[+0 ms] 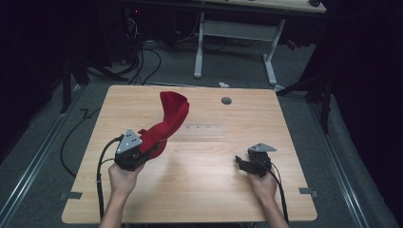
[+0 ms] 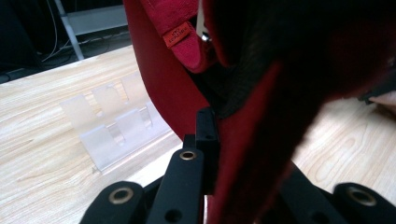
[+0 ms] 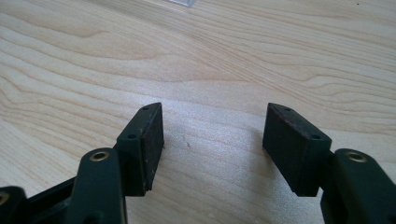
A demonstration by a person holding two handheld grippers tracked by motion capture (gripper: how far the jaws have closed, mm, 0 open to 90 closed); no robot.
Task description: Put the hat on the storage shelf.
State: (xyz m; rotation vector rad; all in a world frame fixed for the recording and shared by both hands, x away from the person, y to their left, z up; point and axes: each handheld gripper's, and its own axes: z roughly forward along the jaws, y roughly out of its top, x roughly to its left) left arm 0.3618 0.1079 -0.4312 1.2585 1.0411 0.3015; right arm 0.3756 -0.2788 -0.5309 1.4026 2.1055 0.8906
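A red suede boot (image 1: pixel 168 121) with a dark lining is held up off the wooden table (image 1: pixel 204 190), its shaft rising toward the table's middle. My left gripper (image 1: pixel 142 151) is shut on its lower edge at the left front of the table. In the left gripper view the red boot (image 2: pixel 261 140) sits between the jaws, with a small red label near the top; one black jaw shows left of the material and the other is hidden behind it. My right gripper (image 1: pixel 241 162) rests low at the right front, open, with bare wood between its pads (image 3: pixel 212 140).
A clear plastic stand (image 1: pixel 205 129) (image 2: pixel 114 128) lies flat on the table just beyond the boot. A grey round grommet (image 1: pixel 226 100) sits near the far edge. A white-legged desk (image 1: pixel 235 47) and cables stand on the floor behind.
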